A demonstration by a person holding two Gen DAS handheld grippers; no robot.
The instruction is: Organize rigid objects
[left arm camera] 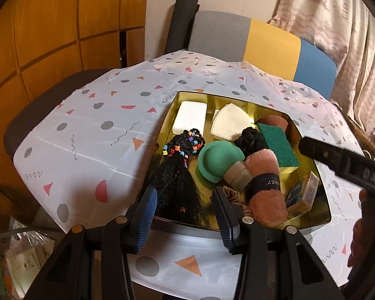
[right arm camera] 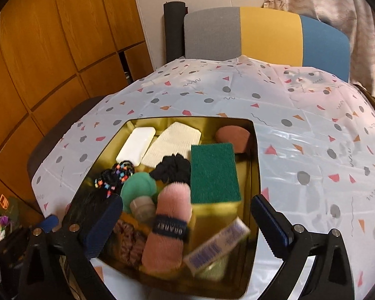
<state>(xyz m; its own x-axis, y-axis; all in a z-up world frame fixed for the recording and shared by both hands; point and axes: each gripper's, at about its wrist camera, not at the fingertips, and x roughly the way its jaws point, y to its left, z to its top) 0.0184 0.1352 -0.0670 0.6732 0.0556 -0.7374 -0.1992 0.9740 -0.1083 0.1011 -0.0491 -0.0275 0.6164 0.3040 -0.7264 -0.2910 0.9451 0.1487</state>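
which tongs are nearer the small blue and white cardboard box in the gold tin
Right. The right tongs stand open just above the small blue and white cardboard box, at the gold tin's near right. The left tongs sit half-open over black hair at the near left edge.

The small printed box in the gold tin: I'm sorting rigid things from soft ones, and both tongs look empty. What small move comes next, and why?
Probably lower the right tongs around the small printed box. They stand wide open and empty just above it. The box leans loose at the gold tin's near right wall, beside the rolled pink towel, so it looks the easiest rigid piece to take.
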